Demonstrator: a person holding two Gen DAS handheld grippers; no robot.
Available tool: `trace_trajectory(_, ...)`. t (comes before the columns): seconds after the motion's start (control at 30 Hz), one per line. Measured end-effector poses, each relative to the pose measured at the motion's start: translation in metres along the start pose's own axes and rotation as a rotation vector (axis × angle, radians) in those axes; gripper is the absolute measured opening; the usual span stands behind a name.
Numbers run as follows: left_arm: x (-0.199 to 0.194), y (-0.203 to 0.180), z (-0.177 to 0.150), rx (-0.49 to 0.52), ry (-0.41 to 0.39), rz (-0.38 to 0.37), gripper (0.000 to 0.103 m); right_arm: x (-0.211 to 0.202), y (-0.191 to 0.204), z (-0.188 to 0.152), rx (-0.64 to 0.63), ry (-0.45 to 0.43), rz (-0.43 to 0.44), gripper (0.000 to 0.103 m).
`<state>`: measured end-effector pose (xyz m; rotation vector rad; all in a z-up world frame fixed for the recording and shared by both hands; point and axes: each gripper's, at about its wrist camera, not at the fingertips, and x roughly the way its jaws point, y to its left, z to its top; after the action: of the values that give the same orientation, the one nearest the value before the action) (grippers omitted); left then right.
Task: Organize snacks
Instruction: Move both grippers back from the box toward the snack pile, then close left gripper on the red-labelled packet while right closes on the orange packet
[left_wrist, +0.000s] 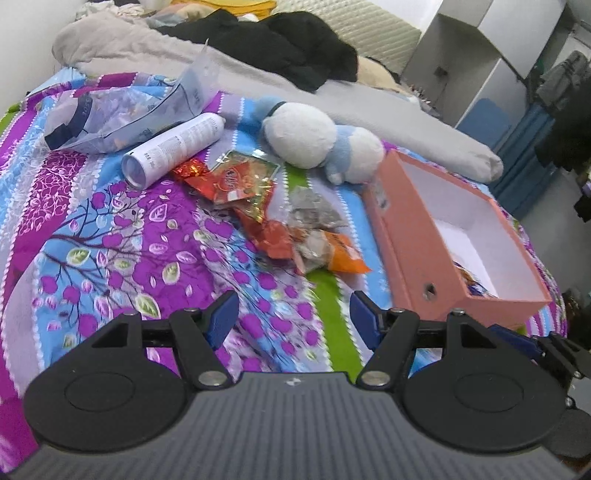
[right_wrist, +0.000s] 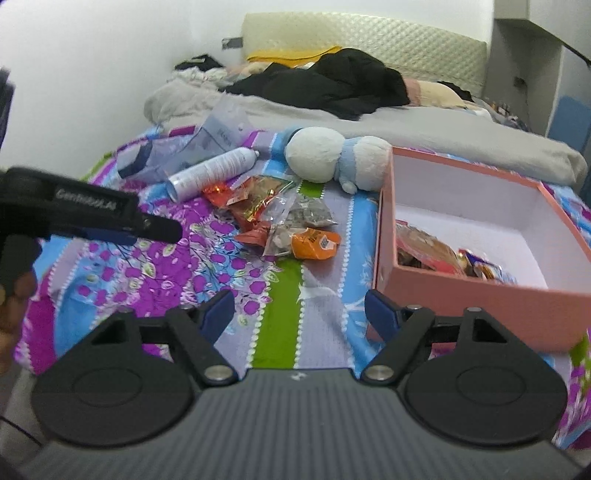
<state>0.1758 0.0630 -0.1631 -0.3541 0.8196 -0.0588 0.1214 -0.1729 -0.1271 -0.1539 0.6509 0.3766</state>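
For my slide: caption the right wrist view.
Open right claw over a bedspread, snack packets ahead, pink box partly filled.

Glossy crinkled foil snack packets (right_wrist: 255, 206); matt pink cardboard box (right_wrist: 480, 295); soft plush toy (left_wrist: 317, 140); printed cloth bedspread (left_wrist: 110, 240).

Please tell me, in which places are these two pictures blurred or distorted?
Left wrist view: motion smear on the bedspread near the left gripper; fisheye bends the pink box. Right wrist view: softer overall, with blurred snack packets.
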Motion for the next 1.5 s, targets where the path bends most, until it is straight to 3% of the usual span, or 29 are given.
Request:
trace_trajectory(0.37,0.098,0.038,0.054,-0.008,0.044,0.068,0.071,0.09,0.017,0.022,-0.213,0.101,-0.039,0.075)
trace_trajectory(0.67,0.169,0.053,0.08,0.029,0.077,0.108,0.071,0.153,0.029,0.029,-0.382,0.141,-0.099,0.074)
trace_trajectory(0.87,0.202,0.046,0.091,0.151,0.072,0.149,0.07,0.181,0.042,0.023,-0.559,0.138,-0.194,0.074)
trace_trajectory(1.03,0.215,0.04,0.094,0.201,0.061,0.186,0.07,0.199,0.044,0.02,-0.587,0.162,-0.182,0.07)
trace_trajectory(1.17,0.218,0.038,0.096,0.211,0.041,0.173,0.061,0.207,0.045,0.019,-0.605,0.155,-0.189,0.069)
trace_trajectory(1.2,0.217,0.037,0.097,0.214,0.035,0.171,0.061,0.209,0.046,0.018,-0.613,0.152,-0.19,0.068)
trace_trajectory(1.23,0.217,0.036,0.098,0.216,0.027,0.169,0.058,0.21,0.046,0.018,-0.619,0.151,-0.19,0.059)
trace_trajectory(1.27,0.217,0.035,0.099,0.217,0.016,0.171,0.041,0.211,0.045,0.019,-0.618,0.158,-0.183,0.049)
trace_trajectory(1.37,0.215,0.036,0.103,0.195,0.009,0.165,0.04,0.213,0.045,0.021,-0.6,0.175,-0.158,0.038)
trace_trajectory(1.5,0.208,0.038,0.104,0.184,-0.002,0.171,0.035,0.207,0.046,0.02,-0.596,0.168,-0.169,0.03)
